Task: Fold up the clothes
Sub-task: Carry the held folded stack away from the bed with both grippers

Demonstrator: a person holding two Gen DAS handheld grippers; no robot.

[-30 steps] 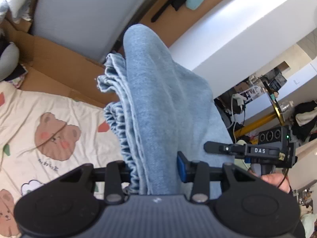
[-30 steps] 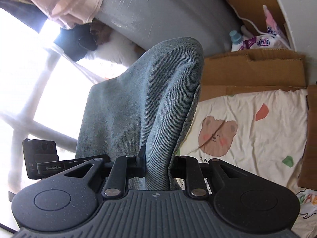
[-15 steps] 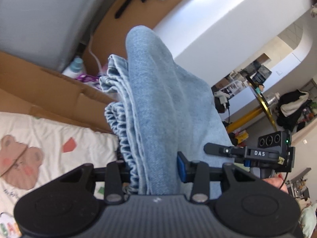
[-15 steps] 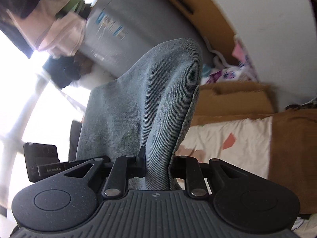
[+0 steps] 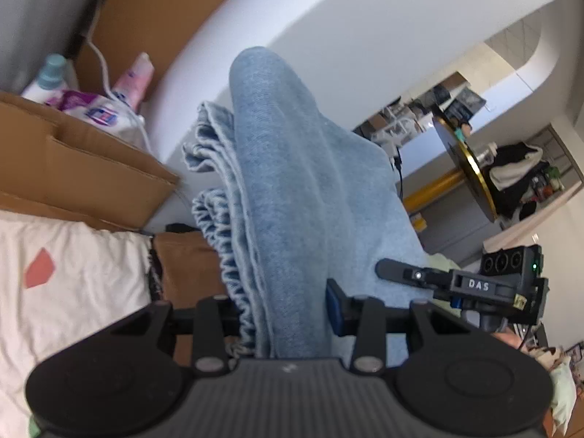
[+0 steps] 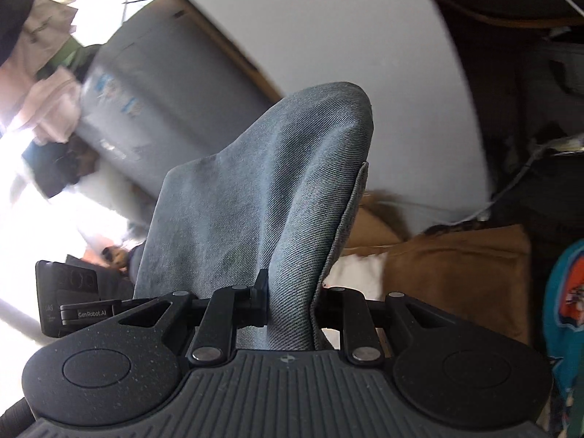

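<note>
1. Between the jaws of the left gripper (image 5: 288, 314), at lower centre of its view, a thick bunch of light blue denim garment (image 5: 292, 197) with a gathered, ruffled edge is clamped.
2. At lower centre of the right wrist view, the right gripper (image 6: 290, 310) pinches a thinner fold of the same denim, which rises toward mid-frame.
3. Both grips hold the cloth off any surface; its long axis appears to run from one gripper to the other.
4. Lower left in the left view lies the cream printed bedsheet (image 5: 73, 284), the likely laying place, nearer the left gripper.
5. A brown cardboard box (image 5: 73, 168) borders the sheet.
</note>
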